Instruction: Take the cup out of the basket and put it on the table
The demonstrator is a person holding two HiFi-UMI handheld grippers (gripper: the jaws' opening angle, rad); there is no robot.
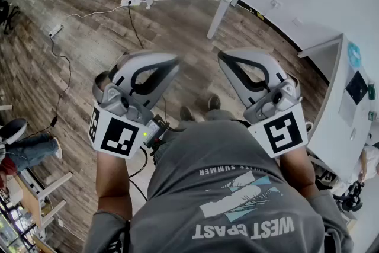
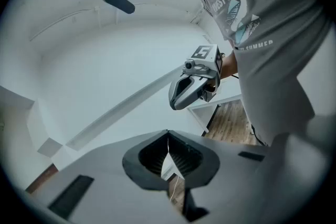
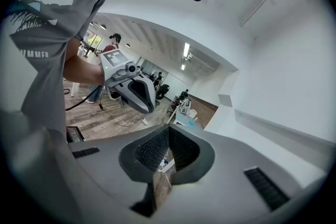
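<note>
The grey left gripper (image 1: 173, 61) and grey right gripper (image 1: 222, 57) hang side by side over the brown wood-plank floor (image 1: 89, 38) — both clenched (nothing between their jaws).

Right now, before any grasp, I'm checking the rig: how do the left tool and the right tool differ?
In the head view the left tool leans up and right, the right tool up and left. The left tool's marker cube bears a different pattern from the right tool's. A green light glows beside the left tool, none beside the right tool. Shared: jaws together, nothing held.
</note>
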